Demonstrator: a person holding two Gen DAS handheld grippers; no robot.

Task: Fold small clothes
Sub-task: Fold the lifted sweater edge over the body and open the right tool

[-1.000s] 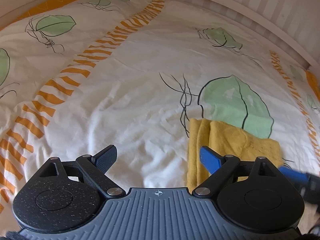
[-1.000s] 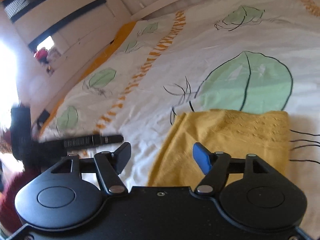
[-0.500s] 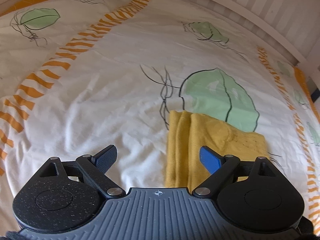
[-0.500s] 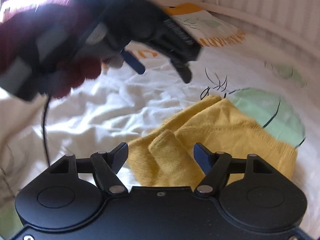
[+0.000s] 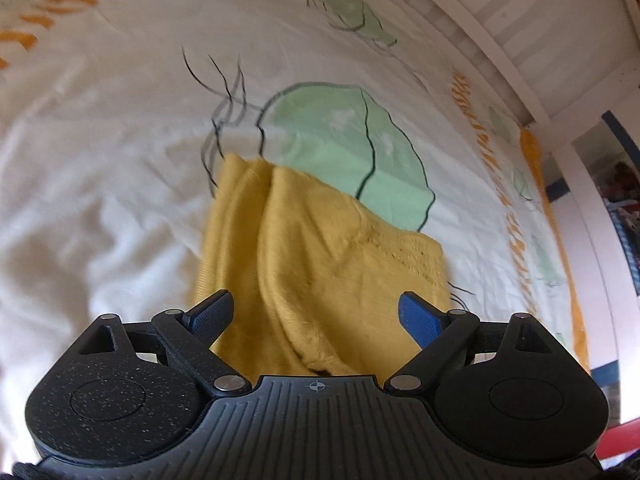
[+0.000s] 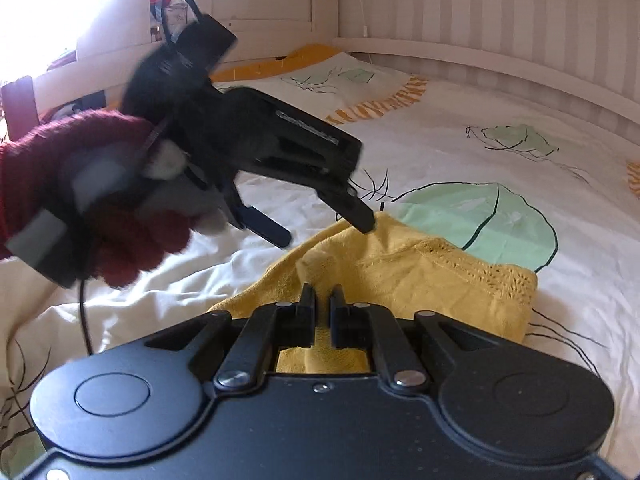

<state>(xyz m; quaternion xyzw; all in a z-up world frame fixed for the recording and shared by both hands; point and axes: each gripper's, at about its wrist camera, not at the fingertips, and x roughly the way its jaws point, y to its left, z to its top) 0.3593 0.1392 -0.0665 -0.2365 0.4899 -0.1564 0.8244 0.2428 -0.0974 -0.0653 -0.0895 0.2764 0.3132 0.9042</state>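
A yellow knit garment (image 5: 320, 248) lies folded and rumpled on the white bed cover (image 5: 120, 184) printed with green leaves. My left gripper (image 5: 316, 310) is open and hovers over the garment's near end, with its fingers spread wider than the raised fold between them. The right wrist view shows that same left gripper (image 6: 320, 224) held by a hand in a dark red glove (image 6: 120, 248), one fingertip (image 6: 366, 222) touching the cloth's far edge. My right gripper (image 6: 323, 300) is shut, pinching a raised fold at the near edge of the yellow garment (image 6: 420, 280).
A white slatted bed frame (image 5: 532, 40) curves along the far side. Orange stripes (image 6: 384, 104) cross the cover near the pillow end. A cable (image 6: 84, 320) hangs from the gloved hand. Shelves with clutter (image 5: 624, 200) stand beyond the bed's right edge.
The right jaws have closed from wide apart onto the garment's near fold. My left gripper has dropped and tilted toward the cloth, its fingers now over the garment's near end.
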